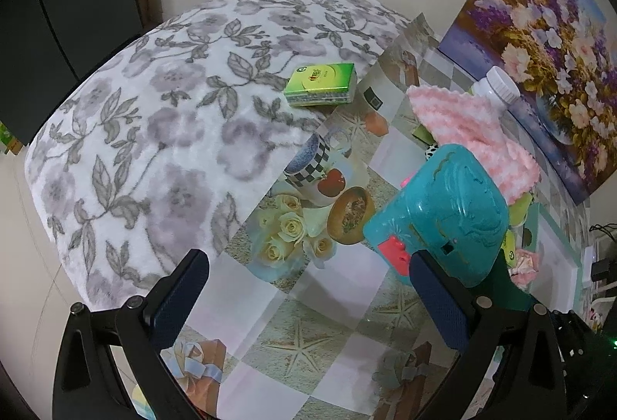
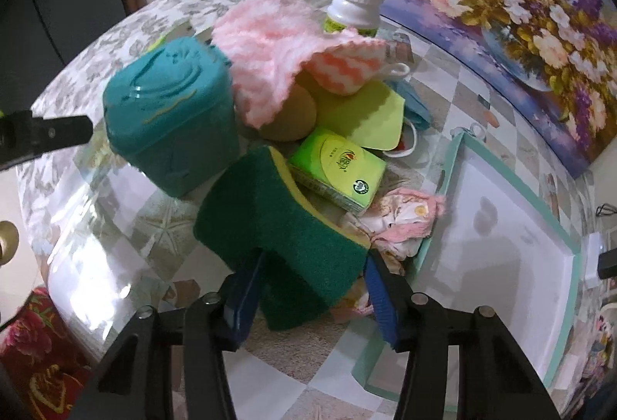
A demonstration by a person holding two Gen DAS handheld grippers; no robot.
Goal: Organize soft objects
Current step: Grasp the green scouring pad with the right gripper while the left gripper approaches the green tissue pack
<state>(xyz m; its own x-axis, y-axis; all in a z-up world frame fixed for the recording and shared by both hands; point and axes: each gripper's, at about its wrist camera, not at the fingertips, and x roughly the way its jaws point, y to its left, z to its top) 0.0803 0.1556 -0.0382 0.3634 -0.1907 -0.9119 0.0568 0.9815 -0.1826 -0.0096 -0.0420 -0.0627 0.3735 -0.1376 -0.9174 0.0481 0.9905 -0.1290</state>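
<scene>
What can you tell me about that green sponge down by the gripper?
The sponge is a thick block with a dark green, rough scouring face on top and a yellow foam layer showing along its far edge. It lies tilted between the blue pads of the right gripper, which press on its near end. Its far edge is against a green tissue pack; a teal plastic box stands just left.

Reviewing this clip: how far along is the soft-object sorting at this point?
Early. Possibly done: one green tissue pack lies on the floral blanket. In hand: the right tongs straddle the green sponge. Left: the pink knitted cloth, second tissue pack and yellow cloth sit piled. The left tongs are open, empty.
</scene>
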